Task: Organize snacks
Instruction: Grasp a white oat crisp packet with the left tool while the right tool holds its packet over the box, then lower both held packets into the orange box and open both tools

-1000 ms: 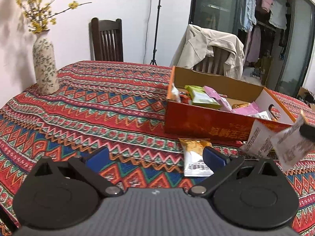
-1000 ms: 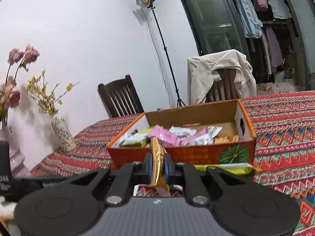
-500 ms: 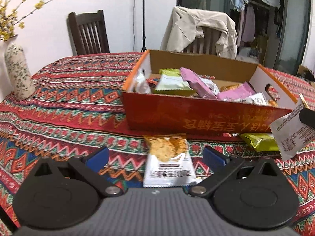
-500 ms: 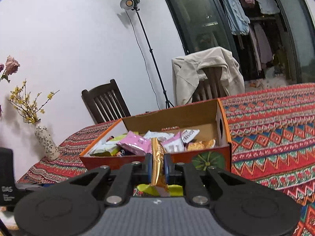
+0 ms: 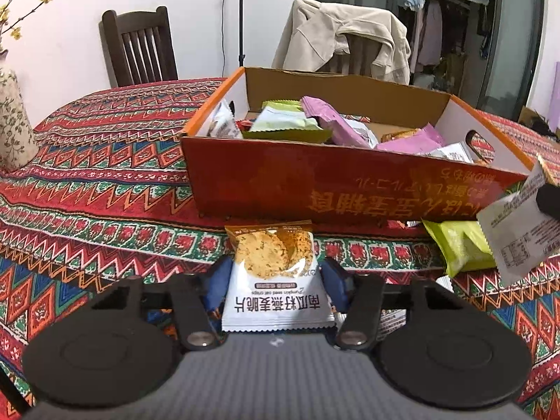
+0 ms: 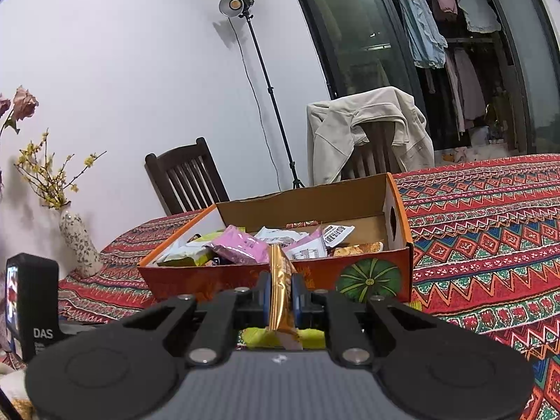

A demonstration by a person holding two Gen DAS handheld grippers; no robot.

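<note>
Snacks fill the orange cardboard box [image 5: 315, 189] mid-frame. Your left gripper [image 5: 274, 280] brackets a white-and-orange cracker packet [image 5: 274, 273] lying below it, seemingly closing to lift; your right gripper [image 6: 281, 292] clamps a gold wrapper [image 6: 281, 290] edge-on for dropping in.

You have a floral vase [image 6: 78, 243] of yellow blossoms on the patterned counter [image 6: 490, 231]. Behind it stand a dark wooden chair [image 5: 138, 47], a jacket-draped chair [image 6: 371, 133] and a light stand [image 6: 259, 70].

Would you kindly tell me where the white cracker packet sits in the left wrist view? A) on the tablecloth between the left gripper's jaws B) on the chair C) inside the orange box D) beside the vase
A: the white cracker packet lies on the tablecloth in front of the orange box, between the left gripper jaws.
</note>
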